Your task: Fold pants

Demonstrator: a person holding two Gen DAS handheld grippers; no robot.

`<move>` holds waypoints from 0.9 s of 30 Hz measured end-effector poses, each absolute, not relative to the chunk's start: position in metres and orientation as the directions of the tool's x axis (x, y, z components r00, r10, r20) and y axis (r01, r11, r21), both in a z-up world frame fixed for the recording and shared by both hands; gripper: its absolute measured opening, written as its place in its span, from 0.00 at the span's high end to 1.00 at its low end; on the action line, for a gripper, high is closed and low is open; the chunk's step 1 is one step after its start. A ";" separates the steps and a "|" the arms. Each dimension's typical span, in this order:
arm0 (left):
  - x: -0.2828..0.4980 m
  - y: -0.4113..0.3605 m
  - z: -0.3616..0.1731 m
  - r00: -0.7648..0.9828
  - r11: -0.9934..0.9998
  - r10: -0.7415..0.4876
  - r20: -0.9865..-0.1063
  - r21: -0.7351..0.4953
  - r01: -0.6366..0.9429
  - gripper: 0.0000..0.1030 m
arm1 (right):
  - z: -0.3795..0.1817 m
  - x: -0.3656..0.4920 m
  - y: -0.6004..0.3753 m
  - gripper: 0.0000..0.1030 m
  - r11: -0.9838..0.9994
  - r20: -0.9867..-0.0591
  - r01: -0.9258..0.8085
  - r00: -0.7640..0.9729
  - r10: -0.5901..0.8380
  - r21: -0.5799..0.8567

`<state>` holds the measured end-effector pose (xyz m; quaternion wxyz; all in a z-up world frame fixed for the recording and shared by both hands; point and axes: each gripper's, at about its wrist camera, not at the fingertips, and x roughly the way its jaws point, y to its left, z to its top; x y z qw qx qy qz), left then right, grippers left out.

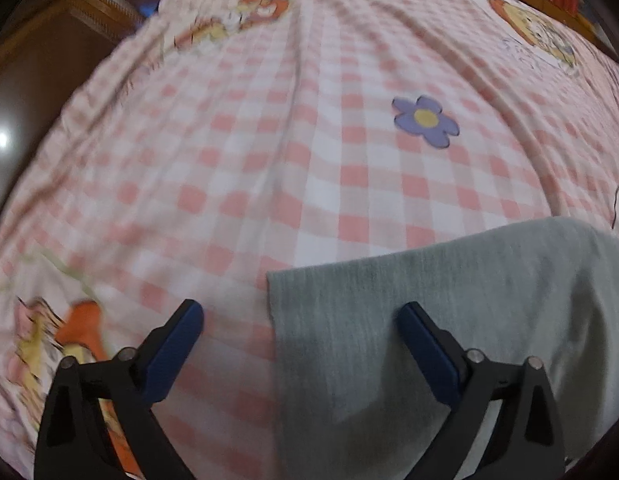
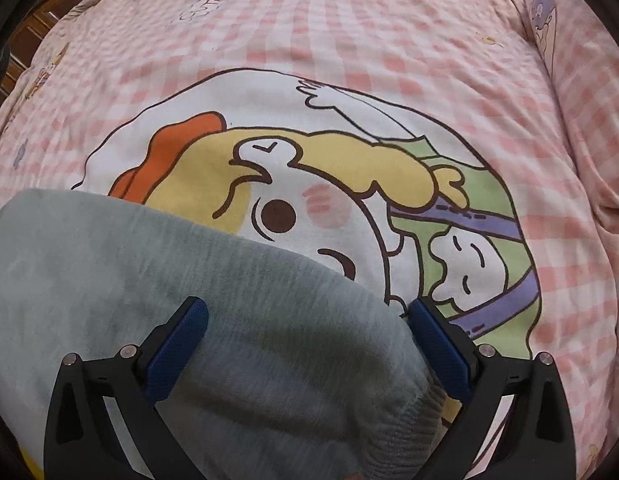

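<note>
While both sets of fingers hang spread and empty, the grey pants (image 2: pixel 213 320) lie across the bed (image 1: pixel 309 140), nearer the right gripper (image 2: pixel 307 312).

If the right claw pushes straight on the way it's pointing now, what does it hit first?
Most likely the grey pants: the open right claw straddles them, with cloth filling the gap between its fingers. Past their far edge lies the cartoon-print bedspread. Depth is hard to judge.
</note>
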<state>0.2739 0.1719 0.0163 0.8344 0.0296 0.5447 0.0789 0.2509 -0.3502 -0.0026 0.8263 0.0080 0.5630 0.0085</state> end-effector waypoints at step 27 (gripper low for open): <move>0.208 0.206 0.152 0.721 0.997 -0.003 -0.693 -0.062 -0.055 0.93 | 0.113 0.153 -0.372 0.95 0.943 -0.683 -0.165 0.655 0.323 0.288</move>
